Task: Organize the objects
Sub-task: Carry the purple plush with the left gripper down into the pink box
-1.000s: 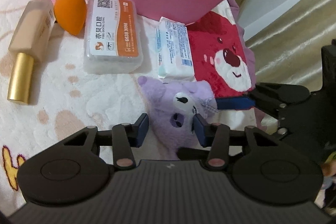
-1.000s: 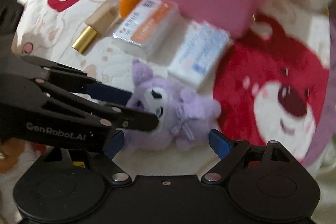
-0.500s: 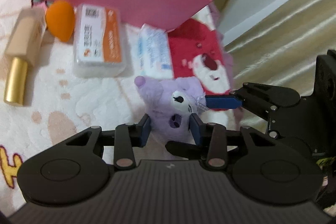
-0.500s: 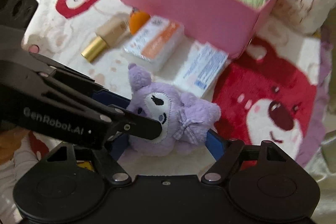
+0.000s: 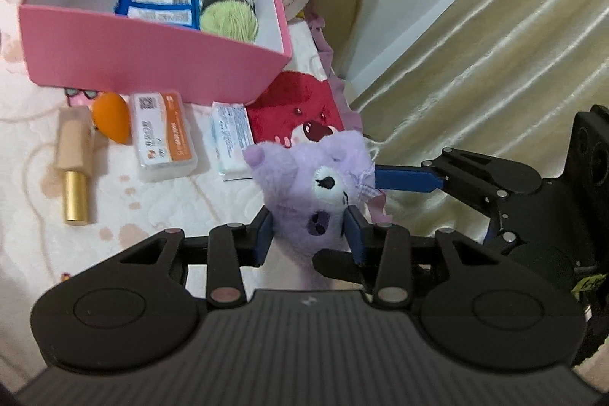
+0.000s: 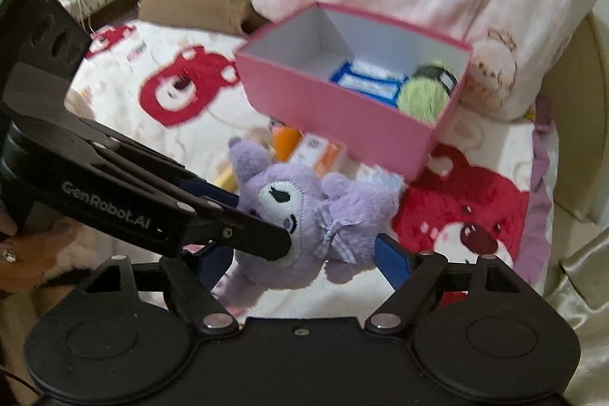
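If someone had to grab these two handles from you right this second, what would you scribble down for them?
Left gripper: jaws shut on the purple plush toy, which is lifted off the blanket.
Right gripper: jaws either side of the same toy; whether it is really squeezing, I cannot tell.
Done: blue packets and green yarn ball already sit in the pink box.
Left: the toy probably goes into the box next. Still lying in front of the box: foundation bottle, orange sponge, orange-labelled case and tissue pack.
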A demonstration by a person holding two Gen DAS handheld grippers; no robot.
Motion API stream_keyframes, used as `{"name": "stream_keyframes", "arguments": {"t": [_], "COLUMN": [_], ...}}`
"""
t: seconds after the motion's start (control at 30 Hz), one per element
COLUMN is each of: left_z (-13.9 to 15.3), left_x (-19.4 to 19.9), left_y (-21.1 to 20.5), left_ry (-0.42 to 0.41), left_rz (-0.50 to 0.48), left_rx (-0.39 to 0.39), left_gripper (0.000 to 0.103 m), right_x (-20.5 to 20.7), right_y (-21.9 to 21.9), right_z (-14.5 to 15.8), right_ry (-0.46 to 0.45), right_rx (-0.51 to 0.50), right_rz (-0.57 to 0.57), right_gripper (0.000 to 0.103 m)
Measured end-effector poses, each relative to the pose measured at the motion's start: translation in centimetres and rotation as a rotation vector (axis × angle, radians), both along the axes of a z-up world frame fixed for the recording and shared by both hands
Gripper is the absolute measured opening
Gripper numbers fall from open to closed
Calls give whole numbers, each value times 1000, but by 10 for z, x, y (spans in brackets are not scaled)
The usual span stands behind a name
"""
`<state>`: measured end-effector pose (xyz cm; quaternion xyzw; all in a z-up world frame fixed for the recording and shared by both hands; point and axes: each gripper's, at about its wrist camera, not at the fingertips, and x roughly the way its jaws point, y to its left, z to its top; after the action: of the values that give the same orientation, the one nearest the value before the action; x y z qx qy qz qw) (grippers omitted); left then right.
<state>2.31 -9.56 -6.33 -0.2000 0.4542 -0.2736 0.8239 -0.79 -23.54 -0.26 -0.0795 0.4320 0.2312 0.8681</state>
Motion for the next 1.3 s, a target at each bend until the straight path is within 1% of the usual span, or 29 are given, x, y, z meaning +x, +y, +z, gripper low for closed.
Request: {"name": "stream_keyframes", "arguments": {"t": [0.13,0.2,0.27,0.37,0.47,0.53,0.63,0.73,0.87,1.0,1.07,1.13,1.23,1.3], "left_z": [17,24,32,45,63,74,90,105,121,124,118,107,81,61], "left_x": [-8,-8,-6,-2,5,12,30,49,83,117,137,159,192,210], "left_y": [10,16,24,32,37,40,45,49,52,49,48,48,45,45], "left_ry": [-39,-52,-61,-86,-108,-118,-131,-144,-150,-137,-108,-57,36,84], "left_rz": [11,21,29,44,48,48,62,78,88,92,93,90,82,84], "left_rx": [24,34,39,46,79,100,101,108,132,188,199,194,200,193], "left_gripper": [39,39,39,39,39,39,39,39,40,40,41,41,42,42], "right_x": [-10,-12,-11,-8,-2,5,19,40,71,104,122,140,174,193], "right_y": [13,16,18,20,24,27,29,28,29,29,29,26,19,22], "right_z": [7,12,17,28,39,46,57,69,82,79,72,62,38,23], "right_ry": [-60,-86,-104,-135,-155,-165,-169,-158,-155,-124,-92,-38,113,150], "right_rx": [-4,23,49,89,112,125,166,221,257,280,291,308,342,316], "right_rz": [22,15,1,-7,-12,-23,-53,-85,-123,-151,-169,-199,-269,-282], "right_gripper": [85,82,77,72,69,68,68,68,68,68,68,68,67,67]}}
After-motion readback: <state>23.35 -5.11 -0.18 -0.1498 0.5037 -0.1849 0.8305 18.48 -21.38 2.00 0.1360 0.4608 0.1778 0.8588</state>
